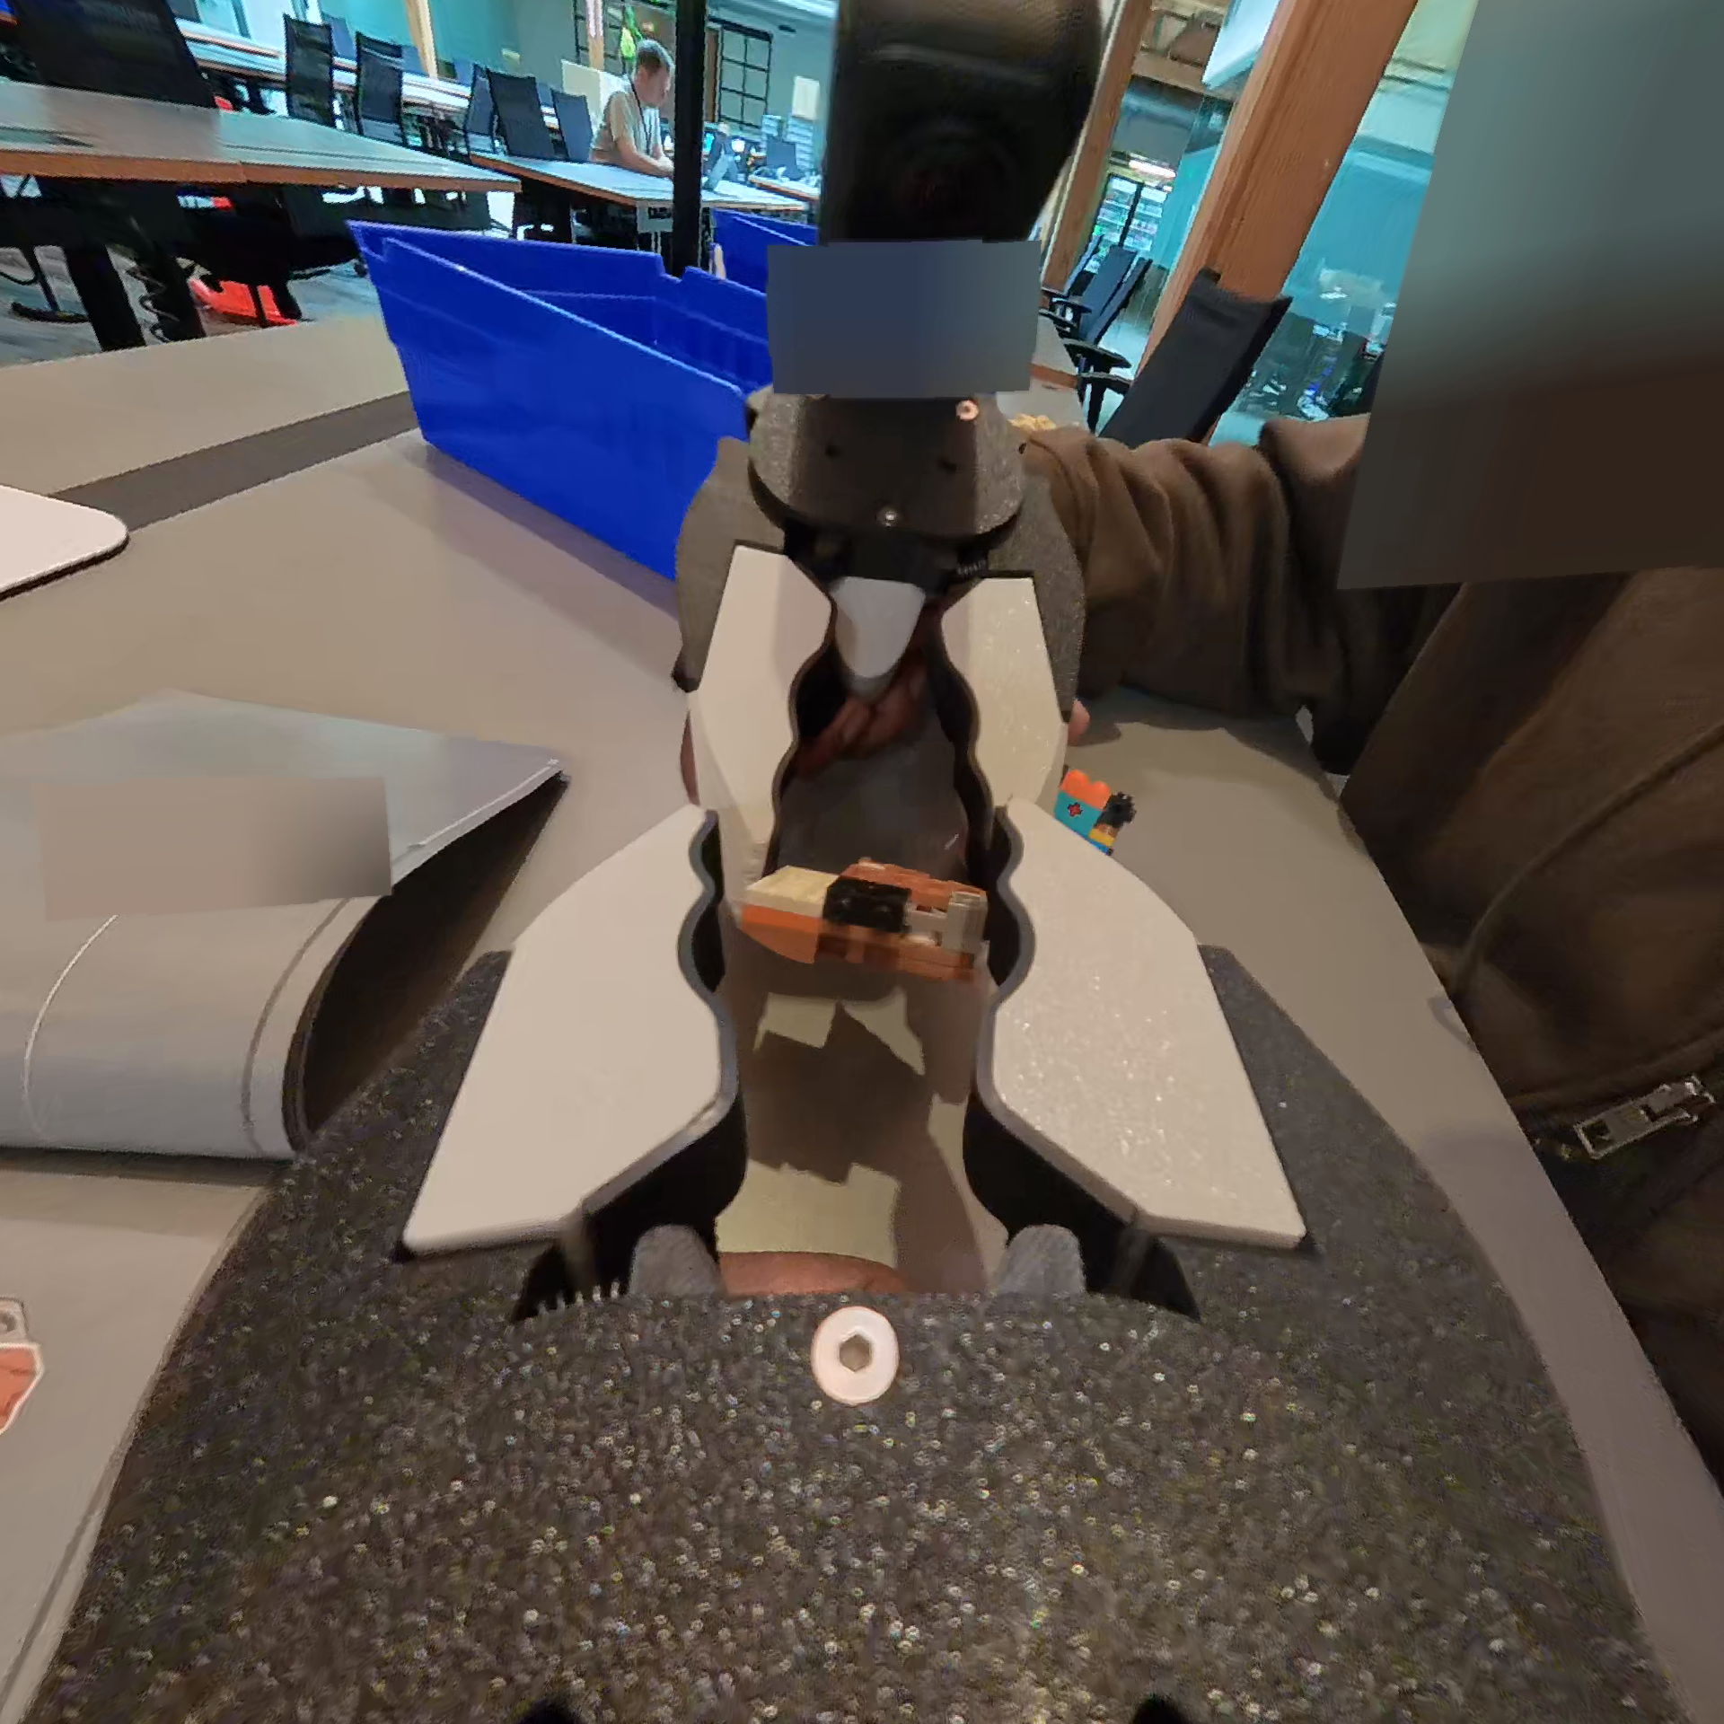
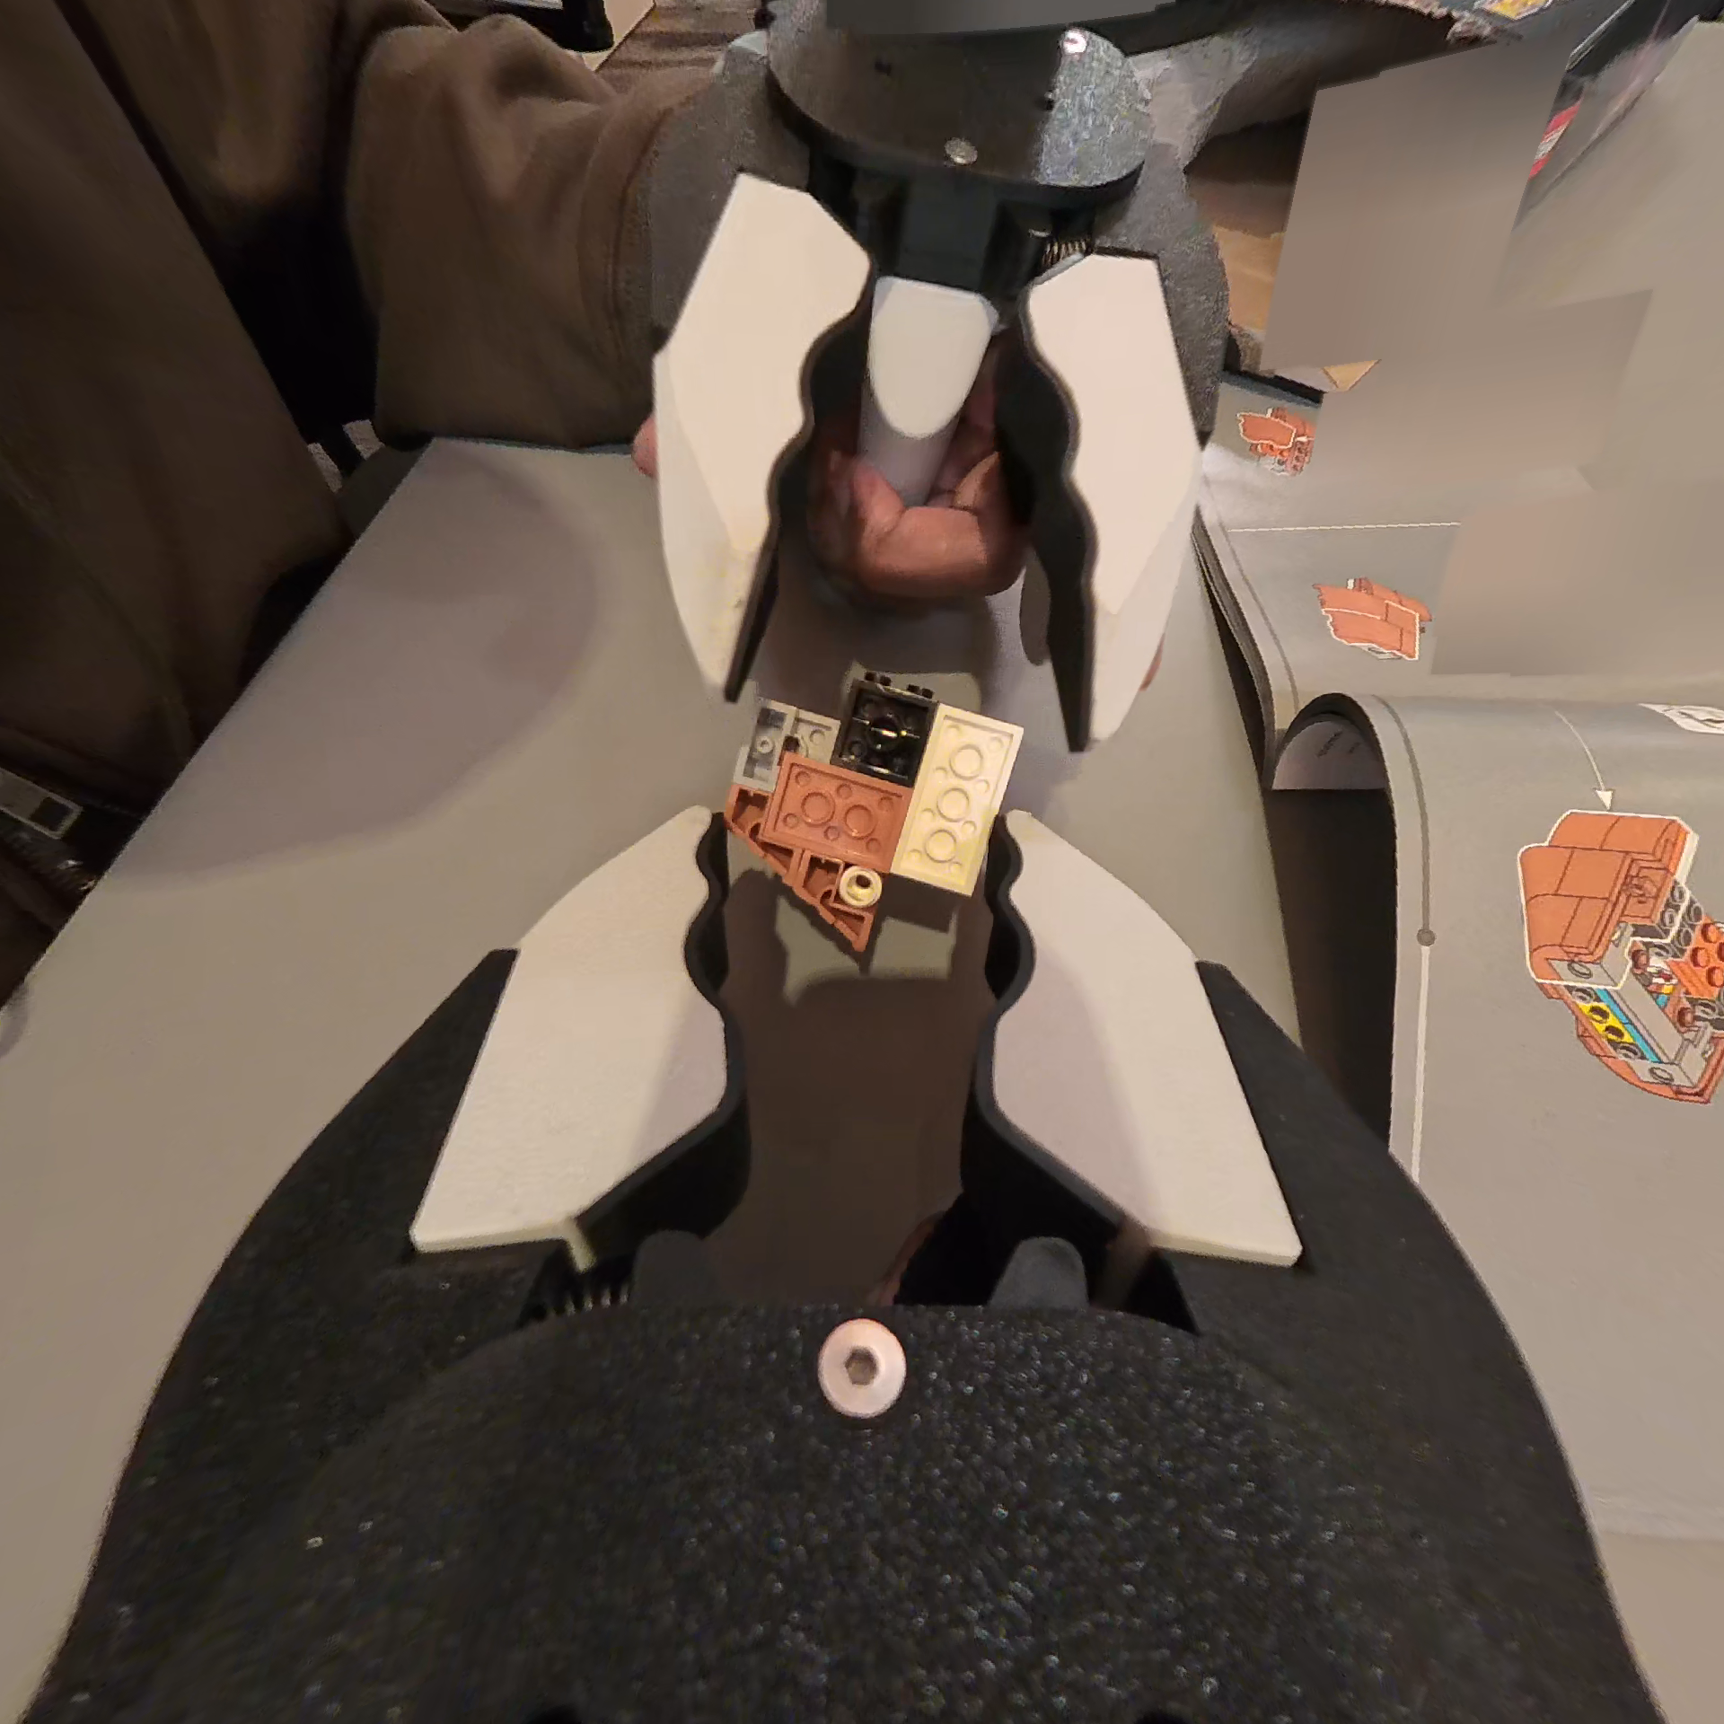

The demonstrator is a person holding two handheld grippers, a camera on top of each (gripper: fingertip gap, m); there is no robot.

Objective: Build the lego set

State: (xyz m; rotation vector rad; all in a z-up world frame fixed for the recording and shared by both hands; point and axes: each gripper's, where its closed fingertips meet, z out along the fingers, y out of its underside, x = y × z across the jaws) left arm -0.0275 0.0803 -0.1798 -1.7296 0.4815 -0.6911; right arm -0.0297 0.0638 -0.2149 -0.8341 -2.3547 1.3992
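Two hand-held tools meet nose to nose above a grey desk [image 2: 373,746] during a Lego build; the right tool [image 2: 858,821] pinches a small flat sub-assembly of reddish-brown, cream, grey and black Lego pieces [image 2: 844,812] at the very tips of its white fingers, clear of the desk; the cream plate bears on one fingertip and the brown wedge on the other.

The assembly's long side runs crosswise, spanning the right tool's gap from finger to finger; its black brick end points away from the right tool and straight toward the left tool [image 1: 858,812].

The left tool faces it head-on with its jaws parted a little wider than the assembly and gripping nothing; its tips stand just beside the far edge of the piece, and whether they touch it cannot be told.

The left tool is thus the nearer free one; any next grasp or press would likely come along that shared line, onto the black brick end.

An open instruction booklet with printed build diagrams [image 2: 1539,933] lies on the desk to one side; a small multicoloured Lego figure-like piece [image 1: 1091,816] sits on the desk beyond the tools; blue plastic bins [image 1: 560,373] stand farther back.
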